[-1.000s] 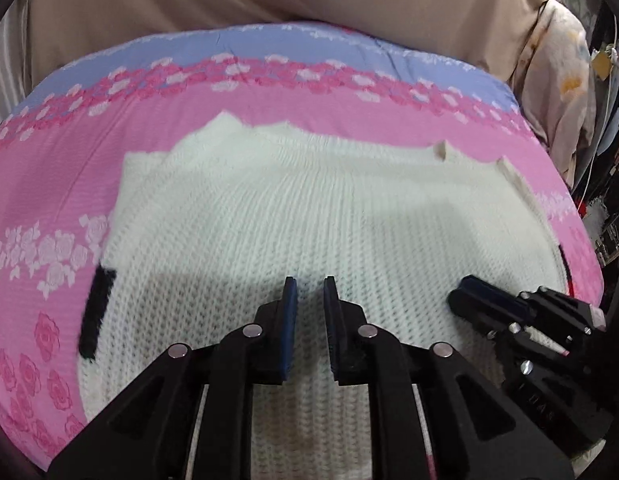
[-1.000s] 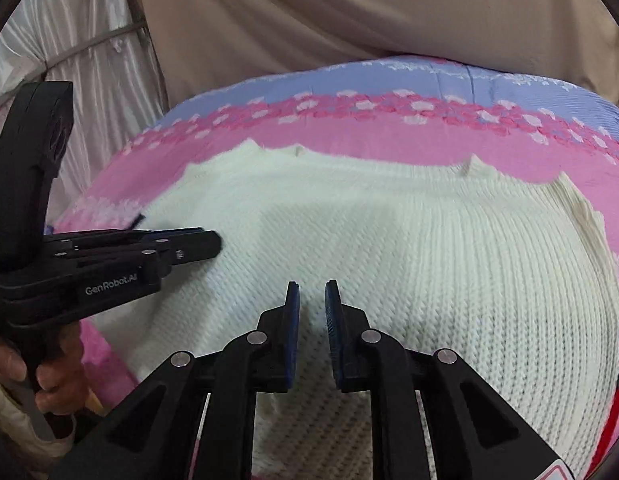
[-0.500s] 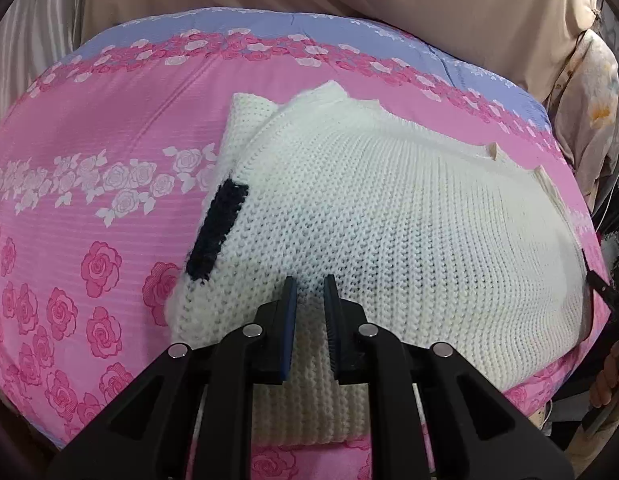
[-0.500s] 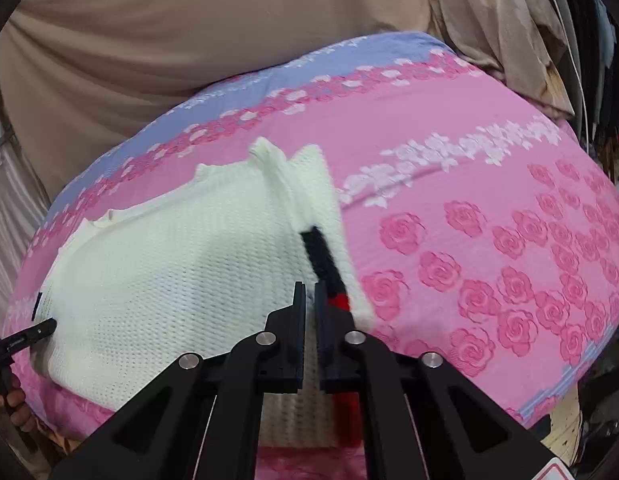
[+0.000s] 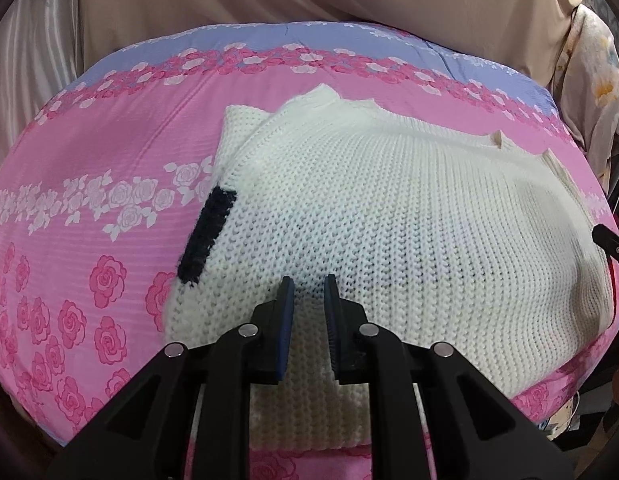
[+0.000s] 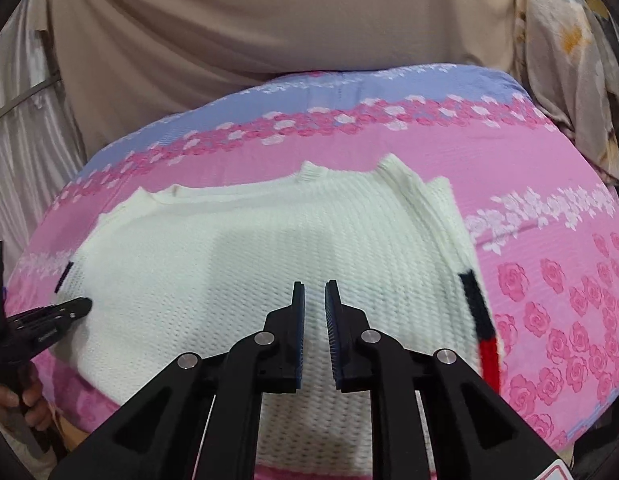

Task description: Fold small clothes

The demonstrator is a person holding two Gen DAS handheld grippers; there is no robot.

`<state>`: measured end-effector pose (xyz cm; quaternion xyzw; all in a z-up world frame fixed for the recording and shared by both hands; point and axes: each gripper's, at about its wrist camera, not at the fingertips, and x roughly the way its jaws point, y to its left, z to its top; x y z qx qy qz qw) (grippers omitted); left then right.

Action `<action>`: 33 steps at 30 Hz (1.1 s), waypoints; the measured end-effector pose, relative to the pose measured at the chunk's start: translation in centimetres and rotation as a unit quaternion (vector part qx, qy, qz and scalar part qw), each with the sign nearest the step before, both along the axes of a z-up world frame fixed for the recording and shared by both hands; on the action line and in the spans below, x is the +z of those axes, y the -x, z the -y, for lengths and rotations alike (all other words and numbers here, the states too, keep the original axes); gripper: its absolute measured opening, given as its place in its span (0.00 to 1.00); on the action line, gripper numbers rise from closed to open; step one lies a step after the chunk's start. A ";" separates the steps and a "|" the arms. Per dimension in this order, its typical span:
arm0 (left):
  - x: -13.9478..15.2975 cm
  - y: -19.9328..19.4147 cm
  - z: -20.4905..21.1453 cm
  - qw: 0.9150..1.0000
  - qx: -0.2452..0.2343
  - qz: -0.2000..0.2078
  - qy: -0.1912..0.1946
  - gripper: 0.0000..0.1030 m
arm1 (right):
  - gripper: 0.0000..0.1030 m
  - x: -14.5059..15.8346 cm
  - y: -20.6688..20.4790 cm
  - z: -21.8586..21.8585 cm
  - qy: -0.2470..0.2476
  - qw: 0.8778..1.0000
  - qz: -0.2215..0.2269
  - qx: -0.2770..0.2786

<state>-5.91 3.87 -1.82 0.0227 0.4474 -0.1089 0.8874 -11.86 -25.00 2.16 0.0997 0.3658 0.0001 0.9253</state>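
Red cuff stripe (image 6: 490, 358) only rightward.

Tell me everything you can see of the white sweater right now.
The white sweater is a chunky cream knit lying spread flat on the pink rose-print bedsheet, neckline at the far edge. Both sleeves look folded in along its sides; one cuff is navy, the other black and red. Both tools, left and right, hover open over it, gripping nothing.

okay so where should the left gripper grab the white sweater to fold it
Probably the left edge of the white sweater, just beyond the dark cuff, coming in from the left. A layer already lies doubled there and sticks out over the bedspread, giving the left gripper a pinchable lip.
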 end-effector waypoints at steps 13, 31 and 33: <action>0.2 0.3 -0.6 1.000 -0.003 -0.001 0.022 0.15 | 0.13 -3.6 -8.3 -9.0 -0.003 0.994 -0.043 0.104; 2.7 -3.8 -6.6 0.991 0.082 -0.010 0.103 0.55 | 0.16 -3.0 -6.8 -6.1 -0.053 0.994 0.003 0.093; 3.6 -3.9 -6.1 0.992 0.073 0.006 0.098 0.60 | 0.29 -1.6 -6.1 -3.0 -0.041 0.998 0.025 0.048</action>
